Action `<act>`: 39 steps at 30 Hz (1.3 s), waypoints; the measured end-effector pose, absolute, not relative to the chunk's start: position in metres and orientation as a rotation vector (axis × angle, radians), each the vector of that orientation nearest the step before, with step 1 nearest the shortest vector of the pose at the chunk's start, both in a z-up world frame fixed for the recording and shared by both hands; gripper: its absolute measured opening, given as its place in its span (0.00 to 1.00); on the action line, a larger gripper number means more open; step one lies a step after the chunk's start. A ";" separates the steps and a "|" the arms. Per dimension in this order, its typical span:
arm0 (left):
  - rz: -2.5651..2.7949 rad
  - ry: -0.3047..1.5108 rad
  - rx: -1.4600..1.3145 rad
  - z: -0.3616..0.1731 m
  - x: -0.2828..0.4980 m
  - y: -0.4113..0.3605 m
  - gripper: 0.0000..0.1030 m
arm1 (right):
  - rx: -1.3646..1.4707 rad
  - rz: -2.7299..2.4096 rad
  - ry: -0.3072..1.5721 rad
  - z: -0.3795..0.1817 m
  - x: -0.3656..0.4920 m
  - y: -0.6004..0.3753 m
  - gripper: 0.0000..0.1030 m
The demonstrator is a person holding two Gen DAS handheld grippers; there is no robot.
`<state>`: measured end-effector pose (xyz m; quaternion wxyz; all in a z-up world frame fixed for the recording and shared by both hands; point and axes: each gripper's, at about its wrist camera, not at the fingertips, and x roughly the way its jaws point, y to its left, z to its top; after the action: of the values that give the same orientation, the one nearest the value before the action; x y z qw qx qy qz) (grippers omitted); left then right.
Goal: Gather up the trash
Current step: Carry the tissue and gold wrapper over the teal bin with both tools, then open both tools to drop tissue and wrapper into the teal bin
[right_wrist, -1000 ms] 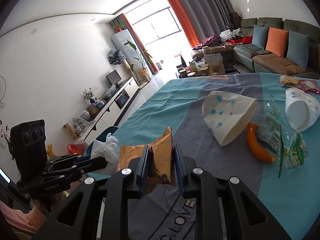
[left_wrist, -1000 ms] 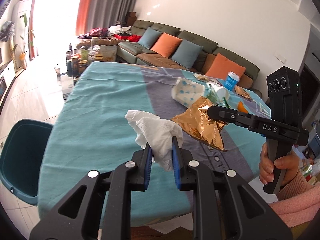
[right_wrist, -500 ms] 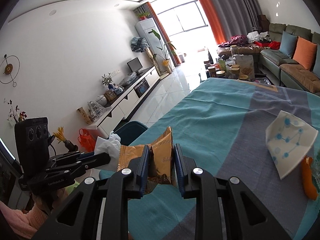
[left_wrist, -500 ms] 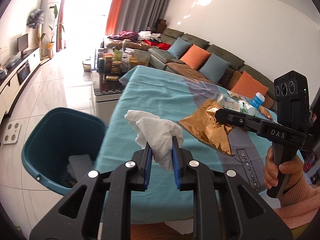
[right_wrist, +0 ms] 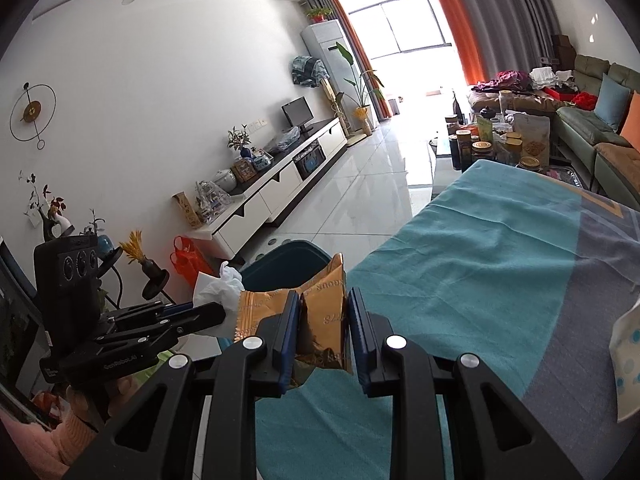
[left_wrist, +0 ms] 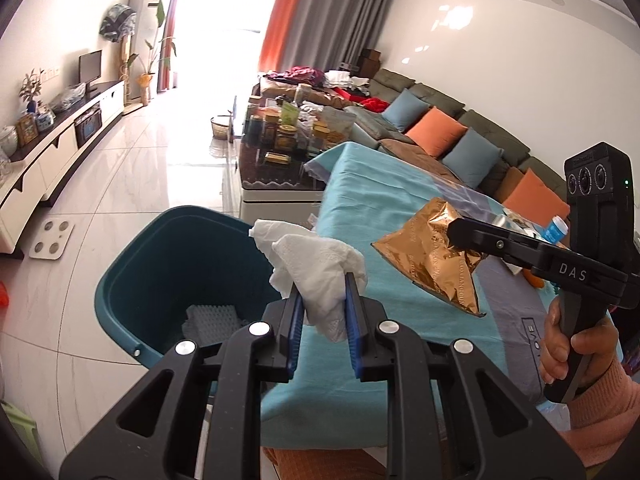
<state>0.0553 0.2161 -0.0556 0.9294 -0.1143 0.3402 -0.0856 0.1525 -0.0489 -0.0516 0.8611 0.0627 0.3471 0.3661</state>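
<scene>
While both tools are loaded, the left gripper (left_wrist: 322, 300) is clamped narrow on a crumpled white paper tissue (left_wrist: 316, 264), and the right gripper (right_wrist: 323, 320) pinches a creased gold foil snack wrapper (right_wrist: 320, 320) between its blue pads. Ahead of the left tool and below its tips sits the dark teal plastic bin (left_wrist: 120, 280) on the pale tiled floor (left_wrist: 120, 168), with something pale and ribbed lying at its bottom. The wrapper hangs to the right of the tissue, over the edge of the teal-and-grey tablecloth (left_wrist: 400, 200), not over the bin. The likely slip is releasing too soon: the wrapper would land on the cloth or the floor. The light tissue may also cling to the pads or drift past the bin's rim when let go.
</scene>
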 end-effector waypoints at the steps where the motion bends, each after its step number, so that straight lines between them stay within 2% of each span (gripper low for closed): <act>1: -0.164 0.699 -0.238 -0.057 0.055 0.221 0.19 | 0.126 0.775 0.730 -0.053 0.154 -0.043 0.23; 26: 0.012 0.782 -0.297 -0.096 0.068 0.285 0.19 | -0.003 0.790 0.814 -0.070 0.200 0.047 0.24; 37: 0.056 0.817 -0.322 -0.110 0.088 0.299 0.21 | -0.037 0.783 0.901 -0.090 0.215 0.075 0.28; 39: 0.063 0.824 -0.326 -0.114 0.091 0.302 0.23 | -0.042 0.784 0.917 -0.094 0.216 0.080 0.31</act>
<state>0.0908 0.3020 -0.1135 0.9029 -0.1576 0.3986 0.0306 0.2164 0.0796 -0.0939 0.8232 -0.0199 0.4312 0.3688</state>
